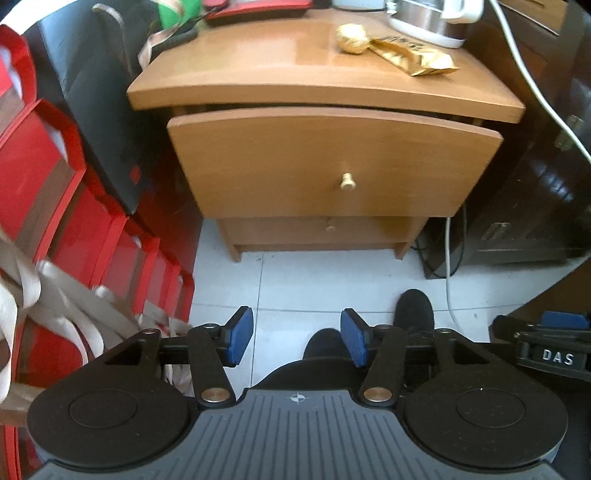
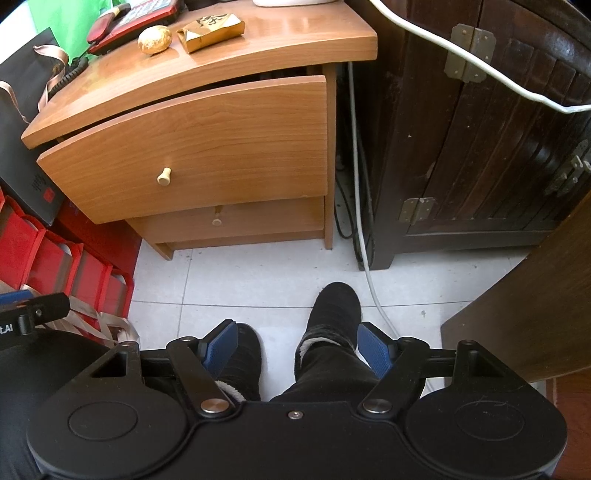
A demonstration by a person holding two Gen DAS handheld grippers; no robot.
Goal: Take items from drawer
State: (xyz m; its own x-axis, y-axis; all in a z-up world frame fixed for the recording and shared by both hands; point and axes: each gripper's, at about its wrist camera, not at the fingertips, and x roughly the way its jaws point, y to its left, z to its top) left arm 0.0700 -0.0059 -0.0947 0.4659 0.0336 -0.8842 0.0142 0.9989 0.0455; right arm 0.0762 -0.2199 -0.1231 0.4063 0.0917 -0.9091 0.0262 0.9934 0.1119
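Note:
The wooden nightstand's upper drawer (image 1: 332, 162) (image 2: 192, 147) stands slightly ajar, a dark slit under the top; its inside is hidden. Its pale knob (image 1: 347, 181) (image 2: 164, 175) is free. On the nightstand top lie a gold foil ball (image 1: 351, 37) (image 2: 155, 40) and a gold packet (image 1: 413, 55) (image 2: 210, 31). My left gripper (image 1: 297, 338) is open over the floor tiles, well short of the drawer, nothing between its blue pads. My right gripper (image 2: 297, 349) is open too, above the person's black shoes.
A lower drawer (image 1: 321, 229) (image 2: 229, 221) is closed. Red bags (image 1: 55, 192) and a black bag (image 1: 92, 110) crowd the left. A dark wooden cabinet (image 2: 480, 147) and white cable (image 2: 362, 221) stand right. A red telephone (image 2: 136, 18) and kettle base (image 1: 428, 22) sit on top.

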